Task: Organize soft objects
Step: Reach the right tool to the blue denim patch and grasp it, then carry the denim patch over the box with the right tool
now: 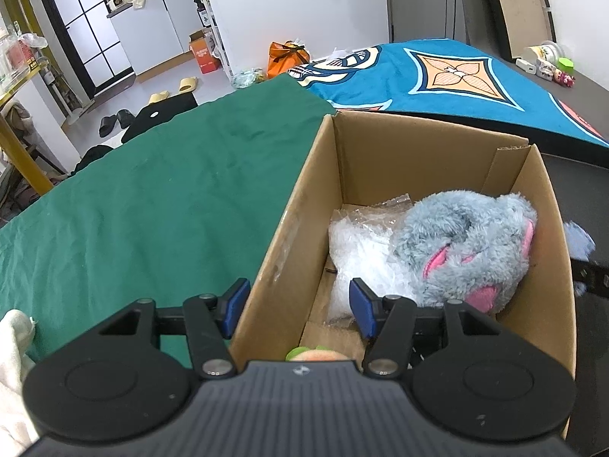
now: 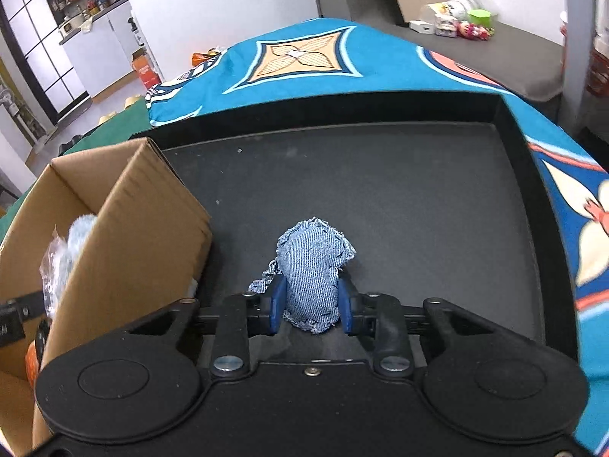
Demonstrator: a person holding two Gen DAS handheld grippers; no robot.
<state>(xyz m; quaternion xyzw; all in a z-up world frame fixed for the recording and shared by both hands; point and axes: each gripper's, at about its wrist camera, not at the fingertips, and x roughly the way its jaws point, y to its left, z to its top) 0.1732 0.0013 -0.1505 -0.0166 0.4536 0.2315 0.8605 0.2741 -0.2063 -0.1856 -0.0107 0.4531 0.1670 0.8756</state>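
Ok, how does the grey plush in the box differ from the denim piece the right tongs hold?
The fluffy grey-and-pink plush toy is long-furred and lies loose in the cardboard box; the flat-woven blue denim pouch has frayed edges and is clamped in the right tongs above the black tray. Both are soft.

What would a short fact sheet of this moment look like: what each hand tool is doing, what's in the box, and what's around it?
left gripper: jaws open, astride the box's near-left wall, holding nothing
right gripper: jaws shut on the denim pouch, above the black tray
cardboard box: open, holds the grey plush toy and clear plastic wrap
box position: right wrist view shows it left of the tray
surroundings: green cloth, blue patterned blanket
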